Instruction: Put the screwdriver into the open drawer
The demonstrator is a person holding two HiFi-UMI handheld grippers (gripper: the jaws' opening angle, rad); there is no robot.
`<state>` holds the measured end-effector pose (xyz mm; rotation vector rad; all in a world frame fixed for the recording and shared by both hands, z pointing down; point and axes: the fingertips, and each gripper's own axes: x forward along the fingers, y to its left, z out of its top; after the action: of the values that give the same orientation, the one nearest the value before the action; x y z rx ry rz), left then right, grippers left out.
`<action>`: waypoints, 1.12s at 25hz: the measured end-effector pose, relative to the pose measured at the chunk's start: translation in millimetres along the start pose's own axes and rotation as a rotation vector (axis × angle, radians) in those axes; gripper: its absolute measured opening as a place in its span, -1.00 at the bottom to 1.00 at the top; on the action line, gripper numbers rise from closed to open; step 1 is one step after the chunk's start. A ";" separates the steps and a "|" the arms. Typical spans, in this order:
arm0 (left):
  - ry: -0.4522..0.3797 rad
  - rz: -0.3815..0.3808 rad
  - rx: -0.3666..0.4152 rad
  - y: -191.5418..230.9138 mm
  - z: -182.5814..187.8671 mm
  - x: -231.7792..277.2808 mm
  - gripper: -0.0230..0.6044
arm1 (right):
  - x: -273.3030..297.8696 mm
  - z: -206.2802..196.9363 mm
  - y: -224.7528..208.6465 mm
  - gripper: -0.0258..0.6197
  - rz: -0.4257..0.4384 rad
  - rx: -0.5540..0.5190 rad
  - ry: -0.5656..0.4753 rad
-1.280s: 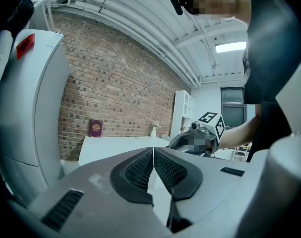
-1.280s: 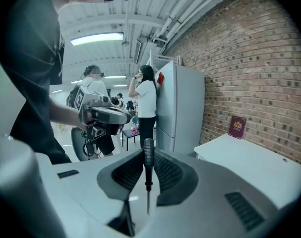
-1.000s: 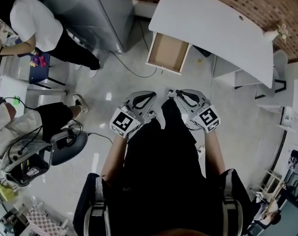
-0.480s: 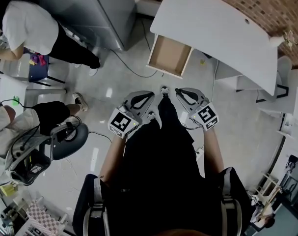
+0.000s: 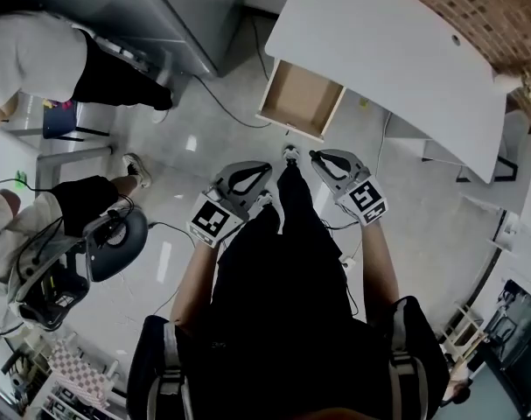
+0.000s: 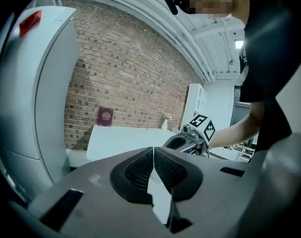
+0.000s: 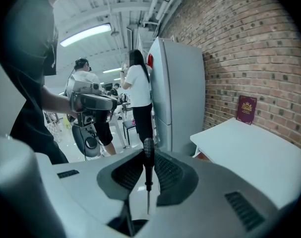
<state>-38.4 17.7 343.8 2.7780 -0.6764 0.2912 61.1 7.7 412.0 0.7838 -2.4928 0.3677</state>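
The white desk and its one open drawer lay a little nearer to our grippers than a second before, and the whole room had slid down and left in the head view as we came closer. The single grey refrigerator stood far left of the desk, and the standing person in the white shirt had drifted toward the left edge of the head view. A second person sat at near left beside one black chair. We counted two grippers, one drawer and one screwdriver. The left gripper was held in front of us with its jaws pressed together on nothing. The right gripper, just to its right and a little farther forward, pinched the screwdriver by its black handle, shaft pointing back toward the gripper body, well short of the drawer. One dark red book leaned against the brick wall at the far edge of the desk.
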 end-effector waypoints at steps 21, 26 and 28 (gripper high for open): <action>0.105 0.028 -0.166 79.8 -59.3 79.5 -0.87 | 98.9 -86.2 -93.1 -0.54 0.109 0.053 0.158; 0.109 0.019 -0.159 96.7 -69.2 96.5 -0.87 | 128.9 -112.6 -104.1 -0.54 0.134 0.056 0.206; 0.107 0.029 -0.173 103.4 -74.0 100.0 -0.88 | 141.4 -126.8 -112.0 -0.54 0.135 0.064 0.229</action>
<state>-9.9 -90.4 460.8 2.5710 -0.6818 0.3660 75.0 -97.1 605.5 0.5639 -2.3333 0.5544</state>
